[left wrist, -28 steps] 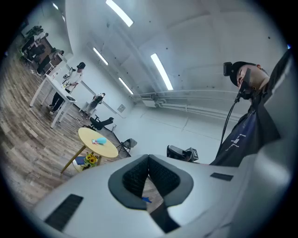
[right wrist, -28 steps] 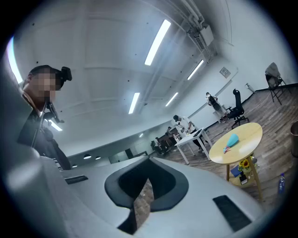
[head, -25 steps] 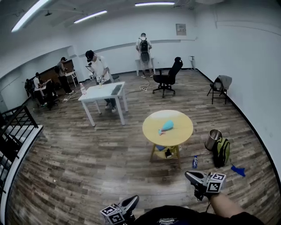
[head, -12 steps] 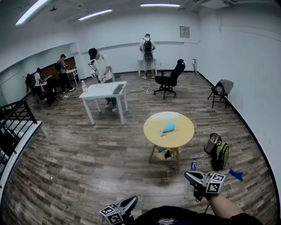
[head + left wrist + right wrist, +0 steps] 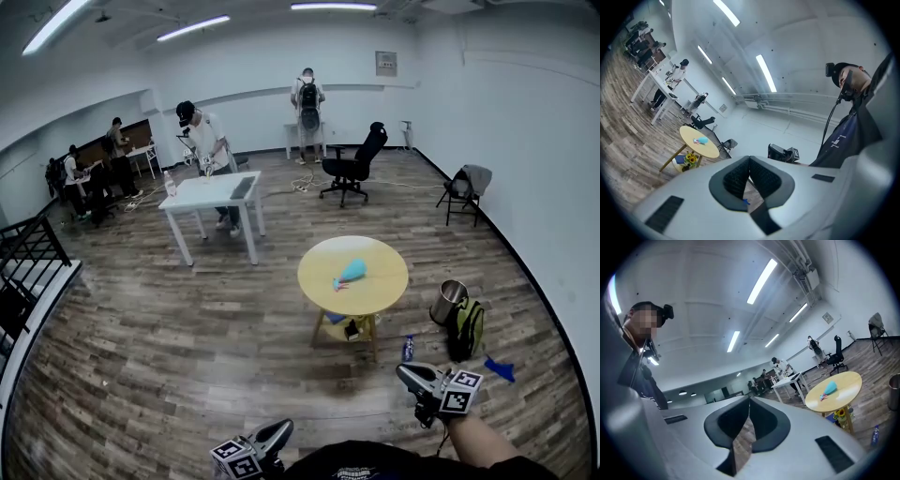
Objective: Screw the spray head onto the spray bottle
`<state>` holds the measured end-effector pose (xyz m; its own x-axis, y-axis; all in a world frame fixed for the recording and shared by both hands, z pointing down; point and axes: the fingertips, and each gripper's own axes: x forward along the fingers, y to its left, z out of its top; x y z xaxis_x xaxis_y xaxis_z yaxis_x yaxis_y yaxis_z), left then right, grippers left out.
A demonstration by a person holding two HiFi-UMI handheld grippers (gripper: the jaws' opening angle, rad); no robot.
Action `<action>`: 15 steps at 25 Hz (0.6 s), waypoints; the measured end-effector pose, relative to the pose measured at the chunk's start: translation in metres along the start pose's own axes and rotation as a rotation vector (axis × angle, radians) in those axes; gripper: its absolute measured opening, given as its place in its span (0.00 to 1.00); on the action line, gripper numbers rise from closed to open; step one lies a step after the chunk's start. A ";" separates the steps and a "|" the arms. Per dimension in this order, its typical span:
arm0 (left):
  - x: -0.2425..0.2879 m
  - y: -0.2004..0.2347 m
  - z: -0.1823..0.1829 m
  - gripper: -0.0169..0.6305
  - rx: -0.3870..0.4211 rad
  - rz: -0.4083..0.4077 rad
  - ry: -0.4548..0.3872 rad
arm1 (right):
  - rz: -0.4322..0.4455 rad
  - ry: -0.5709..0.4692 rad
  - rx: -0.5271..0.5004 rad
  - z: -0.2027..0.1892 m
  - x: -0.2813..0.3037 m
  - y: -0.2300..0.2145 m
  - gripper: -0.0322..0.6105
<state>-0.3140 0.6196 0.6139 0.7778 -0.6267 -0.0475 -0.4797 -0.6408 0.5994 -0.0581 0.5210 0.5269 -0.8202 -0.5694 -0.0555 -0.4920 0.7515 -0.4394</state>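
A light-blue spray bottle (image 5: 354, 271) lies on its side on the round yellow table (image 5: 380, 291) in the middle of the room. A small pink-red part (image 5: 337, 282) sits at its near end; whether it is joined on I cannot tell. Both grippers are far from the table, at the bottom of the head view. My left gripper (image 5: 284, 428) is shut and empty, and so is my right gripper (image 5: 404, 371). The left gripper view shows the bottle (image 5: 700, 140) far beyond my left gripper (image 5: 749, 160). In the right gripper view, the bottle (image 5: 830, 390) lies far past my right gripper (image 5: 749, 402).
A metal bin (image 5: 448, 300), a green backpack (image 5: 468, 328), a small bottle (image 5: 408, 349) and a blue scrap (image 5: 500, 367) are on the floor right of the table. A white table (image 5: 211, 192) with a person, an office chair (image 5: 354, 169) and a black railing (image 5: 23, 272) stand farther off.
The head view has swayed a little, so the room shifts slightly in the picture. Both grippers keep their places at the bottom edge and stay shut.
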 end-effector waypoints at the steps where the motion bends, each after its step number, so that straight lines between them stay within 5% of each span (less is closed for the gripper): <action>1: 0.005 0.000 0.000 0.05 -0.003 -0.002 0.008 | 0.000 0.011 -0.013 0.000 -0.001 -0.002 0.11; 7: 0.064 0.004 0.004 0.05 -0.011 -0.002 0.051 | 0.028 0.065 -0.043 0.007 -0.012 -0.042 0.30; 15: 0.232 0.014 0.008 0.05 -0.016 0.029 0.056 | 0.084 0.114 -0.046 0.062 -0.042 -0.182 0.44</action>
<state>-0.1434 0.4615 0.6044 0.7854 -0.6188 0.0150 -0.4963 -0.6152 0.6126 0.0839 0.3874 0.5538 -0.8856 -0.4643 0.0130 -0.4309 0.8108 -0.3962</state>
